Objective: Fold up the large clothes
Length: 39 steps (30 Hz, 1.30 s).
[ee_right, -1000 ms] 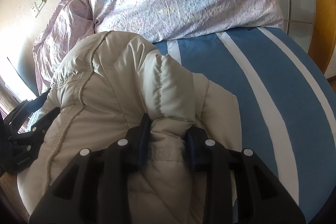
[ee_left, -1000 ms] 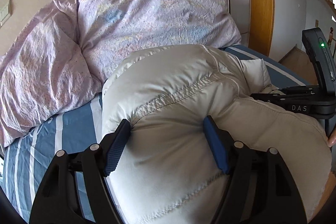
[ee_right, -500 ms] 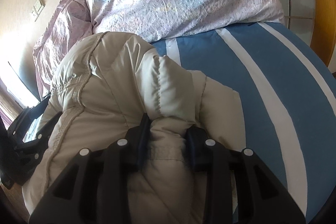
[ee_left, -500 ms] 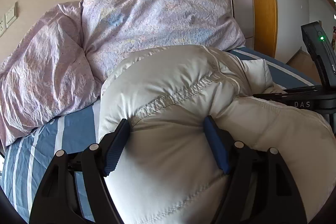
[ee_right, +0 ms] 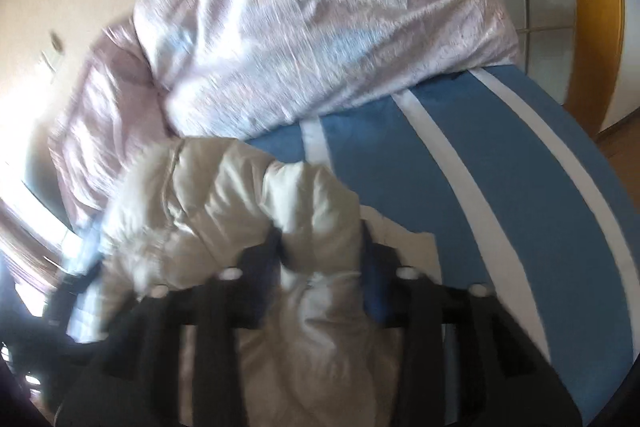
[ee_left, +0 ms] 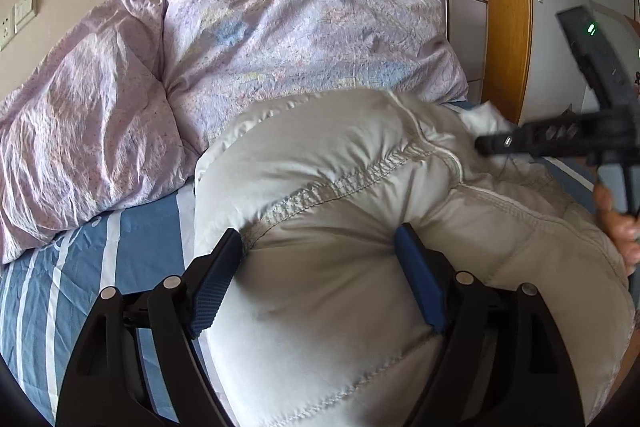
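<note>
Your left tongs [ee_left: 320,251] have just been opening around the jacket [ee_left: 340,187], releasing it; your right tongs [ee_right: 320,247] are pinching and lifting a fold.

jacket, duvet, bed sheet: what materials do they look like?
Jacket: smooth cream shell, probably nylon or polyester over puffy fill; slight sheen, stitched quilt seams, bulging panels.
Duvet: thin woven cover, likely cotton or a blend; matte, finely creased, pale lilac print.
Bed sheet: matte woven cloth, blue with white stripes; fibre unclear.
</note>
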Available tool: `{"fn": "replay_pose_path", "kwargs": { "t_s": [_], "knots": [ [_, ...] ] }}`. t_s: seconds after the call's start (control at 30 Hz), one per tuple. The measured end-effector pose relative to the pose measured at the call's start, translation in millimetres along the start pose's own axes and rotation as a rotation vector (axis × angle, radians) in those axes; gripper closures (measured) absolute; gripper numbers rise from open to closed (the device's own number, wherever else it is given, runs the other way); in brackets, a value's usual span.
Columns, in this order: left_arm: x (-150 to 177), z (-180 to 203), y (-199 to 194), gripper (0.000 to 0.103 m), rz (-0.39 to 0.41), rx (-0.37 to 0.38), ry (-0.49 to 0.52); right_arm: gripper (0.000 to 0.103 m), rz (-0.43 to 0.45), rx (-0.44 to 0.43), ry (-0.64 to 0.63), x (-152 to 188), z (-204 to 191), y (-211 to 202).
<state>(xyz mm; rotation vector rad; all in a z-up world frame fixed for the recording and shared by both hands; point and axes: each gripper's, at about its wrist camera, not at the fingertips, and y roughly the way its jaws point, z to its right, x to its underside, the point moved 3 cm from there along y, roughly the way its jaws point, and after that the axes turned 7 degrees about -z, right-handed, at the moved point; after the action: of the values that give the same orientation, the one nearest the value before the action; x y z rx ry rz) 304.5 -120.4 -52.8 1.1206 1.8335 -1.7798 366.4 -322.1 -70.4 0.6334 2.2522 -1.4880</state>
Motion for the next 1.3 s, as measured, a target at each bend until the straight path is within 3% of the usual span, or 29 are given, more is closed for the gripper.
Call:
{"fn": "replay_pose_path", "kwargs": {
  "t_s": [0.13,0.57,0.67,0.87,0.97,1.2,1.3],
  "knots": [
    [-3.3,2.4,1.3,0.021,-0.018,-0.007,0.007,0.073,-0.026,0.005,0.055,2.7,13.4,10.1],
    [-2.9,15.1,10.2,0.02,-0.035,-0.073,0.051,0.071,-0.019,0.013,0.053,10.5,21.7,26.6],
    [-2.2,15.5,9.9,0.02,-0.051,-0.084,0.074,0.069,-0.006,0.053,0.041,10.2,16.6,4.5],
    [-2.7,13.9,10.2,0.02,-0.063,-0.075,0.074,0.065,0.09,-0.056,-0.019,38.6,-3.1,-59.7],
    [-2.4,13.9,10.2,0.02,-0.06,-0.078,0.074,0.065,0.033,-0.104,-0.064,57.2,-12.8,-57.0],
    [-3.0,14.4,7.2,0.02,-0.046,-0.087,0.069,0.066,-0.02,-0.045,-0.111,76.7,-7.3,-18.9],
    [-3.1,8.7,-7.1,0.02,-0.042,-0.048,0.04,0.066,-0.028,-0.053,-0.107,78.6,-5.7,-17.0]
  ]
}}
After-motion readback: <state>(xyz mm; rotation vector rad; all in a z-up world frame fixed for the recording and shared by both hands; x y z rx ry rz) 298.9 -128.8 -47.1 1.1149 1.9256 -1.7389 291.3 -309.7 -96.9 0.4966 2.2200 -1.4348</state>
